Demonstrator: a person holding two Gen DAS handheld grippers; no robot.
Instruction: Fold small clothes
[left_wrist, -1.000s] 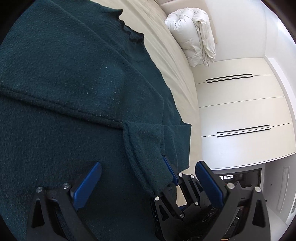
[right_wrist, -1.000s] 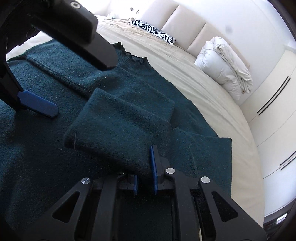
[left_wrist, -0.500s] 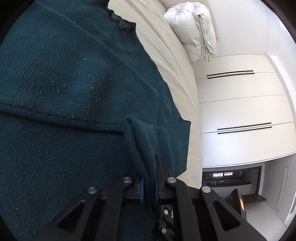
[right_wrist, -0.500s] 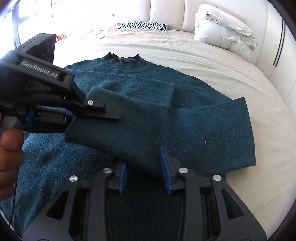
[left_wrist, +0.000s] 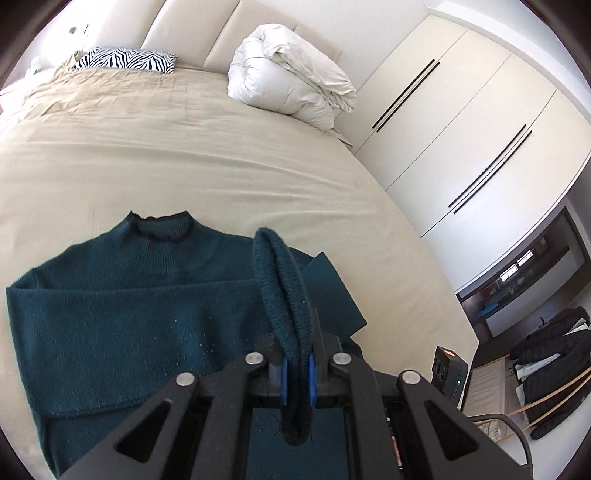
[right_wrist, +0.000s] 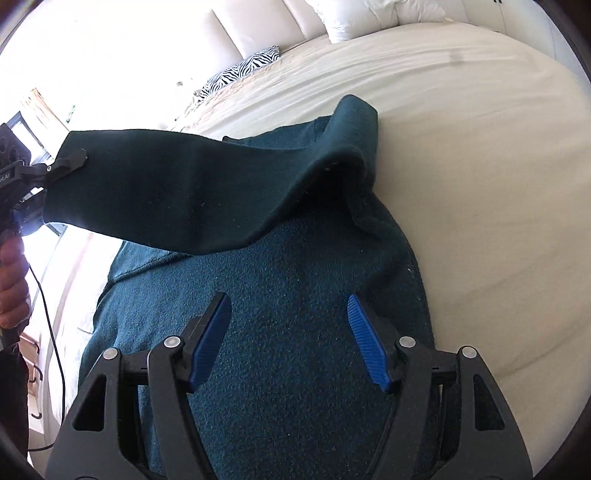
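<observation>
A dark teal knit sweater (left_wrist: 122, 314) lies flat on the beige bed, collar away from me. My left gripper (left_wrist: 296, 380) is shut on the ribbed cuff (left_wrist: 280, 280) of its sleeve, which stands up out of the jaws. In the right wrist view that sleeve (right_wrist: 177, 195) hangs stretched in the air above the sweater body (right_wrist: 295, 314), with the left gripper (right_wrist: 68, 162) at its left end. My right gripper (right_wrist: 290, 341) hovers over the sweater body; its jaws are opening and nothing is between them.
A rolled white duvet (left_wrist: 291, 85) and a zebra-print pillow (left_wrist: 125, 62) lie at the head of the bed (left_wrist: 207, 158). White wardrobe doors (left_wrist: 461, 122) stand to the right. A person's hand (right_wrist: 13, 280) holds the left gripper's handle.
The left gripper closed on the sleeve cuff and lifted it well off the bed. The right gripper let go of the sleeve, opened and swung sideways over the sweater body.
</observation>
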